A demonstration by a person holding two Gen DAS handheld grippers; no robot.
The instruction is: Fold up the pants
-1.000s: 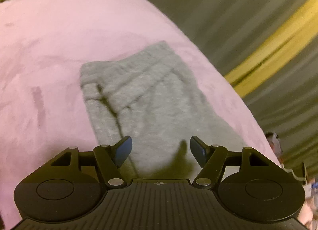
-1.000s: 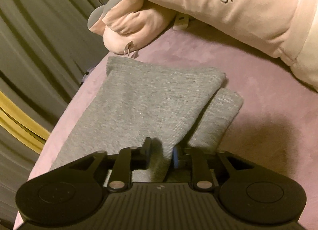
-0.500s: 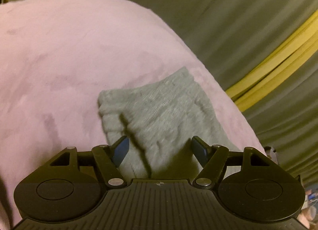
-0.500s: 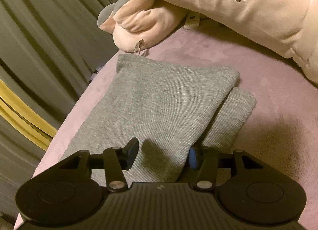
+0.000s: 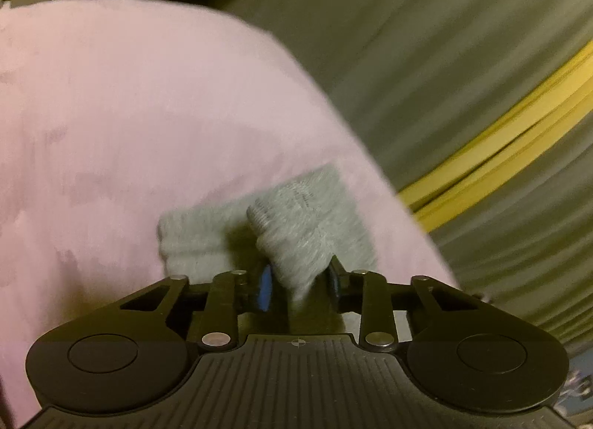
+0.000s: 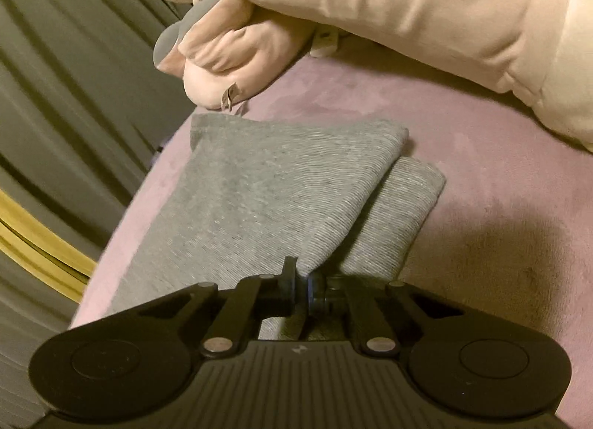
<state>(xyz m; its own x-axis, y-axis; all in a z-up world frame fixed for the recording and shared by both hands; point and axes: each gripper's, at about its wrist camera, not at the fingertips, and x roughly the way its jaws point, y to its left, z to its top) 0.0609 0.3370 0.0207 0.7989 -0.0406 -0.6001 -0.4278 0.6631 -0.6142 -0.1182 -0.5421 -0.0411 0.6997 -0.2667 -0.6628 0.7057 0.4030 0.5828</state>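
grey pants [image 5: 296,240] pinched in left gripper [image 5: 298,282] (bunched)

Grey ribbed knit cloth of the pants [image 6: 259,199], matt and slightly fuzzy, pink velvety bed cover [image 5: 129,114], soft plush pillow [image 6: 426,21] with stitched lettering, matt black ribbed plastic gripper bodies, dull pleated curtain [image 5: 426,58]

Your left wrist camera sits just behind its jaws and looks down, very close, at the grey knit pants [image 5: 296,228] on the soft pink bed cover [image 5: 129,114]. Your right wrist camera looks down the same way, near the pants [image 6: 259,199], facing the cream plush pillow [image 6: 407,13]. Both views share the pants and the cover [image 6: 500,188].
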